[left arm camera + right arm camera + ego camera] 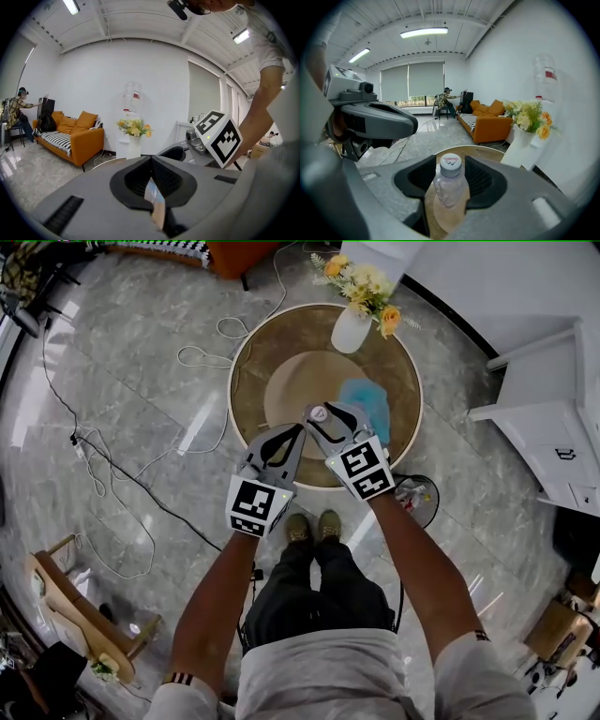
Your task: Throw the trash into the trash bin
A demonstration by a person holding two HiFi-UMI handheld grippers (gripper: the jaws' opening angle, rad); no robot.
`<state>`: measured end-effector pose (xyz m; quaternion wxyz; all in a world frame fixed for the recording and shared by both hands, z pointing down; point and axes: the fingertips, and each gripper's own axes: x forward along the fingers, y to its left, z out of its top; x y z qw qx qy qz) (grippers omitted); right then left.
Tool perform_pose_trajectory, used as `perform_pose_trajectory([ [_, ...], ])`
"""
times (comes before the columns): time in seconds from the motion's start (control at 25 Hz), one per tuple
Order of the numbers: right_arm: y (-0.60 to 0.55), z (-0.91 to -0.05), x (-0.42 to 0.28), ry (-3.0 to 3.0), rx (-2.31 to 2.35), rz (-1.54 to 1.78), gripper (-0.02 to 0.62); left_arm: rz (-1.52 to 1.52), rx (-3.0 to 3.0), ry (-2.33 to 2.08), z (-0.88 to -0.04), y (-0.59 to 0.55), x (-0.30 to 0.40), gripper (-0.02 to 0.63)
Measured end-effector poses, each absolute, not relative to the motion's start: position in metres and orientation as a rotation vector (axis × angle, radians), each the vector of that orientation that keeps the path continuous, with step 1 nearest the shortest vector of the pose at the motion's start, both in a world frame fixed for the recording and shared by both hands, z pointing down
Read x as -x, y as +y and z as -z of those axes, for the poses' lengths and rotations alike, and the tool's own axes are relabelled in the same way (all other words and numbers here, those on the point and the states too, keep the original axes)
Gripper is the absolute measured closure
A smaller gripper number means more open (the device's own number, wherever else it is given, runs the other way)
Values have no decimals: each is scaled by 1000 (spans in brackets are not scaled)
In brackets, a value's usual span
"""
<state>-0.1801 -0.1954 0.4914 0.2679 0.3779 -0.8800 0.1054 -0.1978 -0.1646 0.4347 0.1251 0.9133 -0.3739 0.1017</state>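
A clear plastic bottle (pixel 450 187) with a white cap (pixel 319 412) stands on the round wooden table (pixel 246 362). My right gripper (pixel 450 169) is open, its jaws on either side of the bottle's neck and shoulders. In the head view the right gripper (pixel 324 418) is over the table's near half. My left gripper (pixel 151 161) is shut on a thin crumpled wrapper (pixel 155 199) in blue, white and tan. The left gripper (pixel 296 434) hangs just left of the right one. A crumpled blue thing (pixel 368 401) lies on the table. A dark round bin (pixel 419 500) stands on the floor by the table's right edge.
A white vase of yellow flowers (pixel 352 329) stands at the table's far side. Cables (pixel 94 456) trail over the marble floor at left. White cabinets (pixel 553 427) are at right and a wooden chair (pixel 75 606) at lower left. An orange sofa (pixel 70 136) lines the wall.
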Motion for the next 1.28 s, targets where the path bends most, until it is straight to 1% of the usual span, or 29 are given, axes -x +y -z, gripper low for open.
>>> perform_pose_trajectory([
  [0.12, -198, -497, 180, -2355, -1026, -283, 415, -292, -2670, -1075, -435, -167, 198, 606],
  [0.2, -198, -498, 180, -2353, -1031, -267, 451, -291, -2674, -1068, -434, -168, 197, 606],
  [0.4, -197, -493, 180, -2364, -1059, -230, 454, -282, -2687, -1053, -431, -169, 198, 606],
  [0.72, -190, -449, 162, -2405, -1215, -222, 456, -238, -2717, -1031, -418, -167, 190, 606],
  [1.0, -169, -420, 118, -2383, -1387, -214, 456, -203, -2773, -938, -408, -157, 150, 606],
  [1.28, -140, -402, 61, -2313, -1556, -226, 456, -193, -2836, -776, -396, -134, 94, 606],
])
